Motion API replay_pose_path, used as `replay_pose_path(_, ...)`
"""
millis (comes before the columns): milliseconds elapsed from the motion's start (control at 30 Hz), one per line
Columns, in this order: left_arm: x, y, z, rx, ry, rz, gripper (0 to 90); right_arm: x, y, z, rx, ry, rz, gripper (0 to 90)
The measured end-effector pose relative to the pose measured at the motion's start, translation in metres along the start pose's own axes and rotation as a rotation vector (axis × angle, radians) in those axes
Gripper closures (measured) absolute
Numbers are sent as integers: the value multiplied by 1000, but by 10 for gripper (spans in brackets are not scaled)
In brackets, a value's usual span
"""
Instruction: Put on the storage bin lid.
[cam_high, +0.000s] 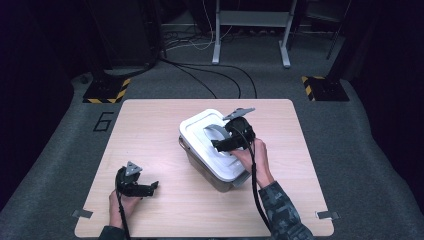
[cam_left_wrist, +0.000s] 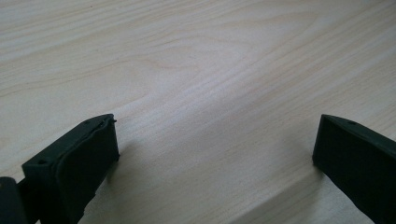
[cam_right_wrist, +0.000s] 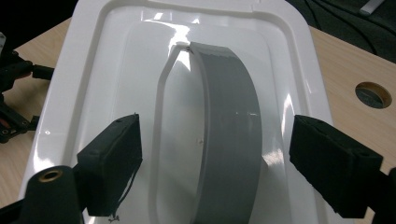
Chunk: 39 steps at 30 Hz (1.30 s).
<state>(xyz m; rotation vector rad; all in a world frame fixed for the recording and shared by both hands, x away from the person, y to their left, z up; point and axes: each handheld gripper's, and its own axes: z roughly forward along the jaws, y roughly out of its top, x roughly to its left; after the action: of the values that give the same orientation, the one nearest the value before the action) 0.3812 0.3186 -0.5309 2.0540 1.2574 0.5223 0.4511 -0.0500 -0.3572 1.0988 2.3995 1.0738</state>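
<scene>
High view: light wood worktop (cam_high: 150, 150) on grey carpet w/ dark surrounds, cables and hazard-striped blocks beyond far edge; white-lidded box (cam_high: 212, 150) sits right of centre, right gripper (cam_high: 220, 145) over its lid, left gripper (cam_high: 150, 187) near the near-left corner. Left gripper view: jaws released, wide apart, bare wood grain between. Right gripper view: right gripper (cam_right_wrist: 215, 163) jaws released, straddling the grey handle (cam_right_wrist: 229, 130) on the white lid (cam_right_wrist: 116, 46) w/o touching.

Box (cam_high: 212, 150) blocks table (cam_high: 150, 130) ctr; left side free.
</scene>
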Motion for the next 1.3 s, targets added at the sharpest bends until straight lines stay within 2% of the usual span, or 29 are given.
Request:
replay_pose_path(167,0,0,0,-1,0,0,0,-3,-1,-3,-18,32,1,146)
replay_pose_path(367,0,0,0,-1,0,0,0,-5,0,-6,-29,45,1,141)
replay_pose_path(933,0,0,0,-2,0,-2,0,-16,-3,-18,-40,52,18,123)
replay_pose_path(1133,0,0,0,-1,0,-1,0,-30,-9,-32,-72,49,60,88)
replay_pose_path(1300,0,0,0,-1,0,-2,0,-43,-17,-44,-87,24,89,74)
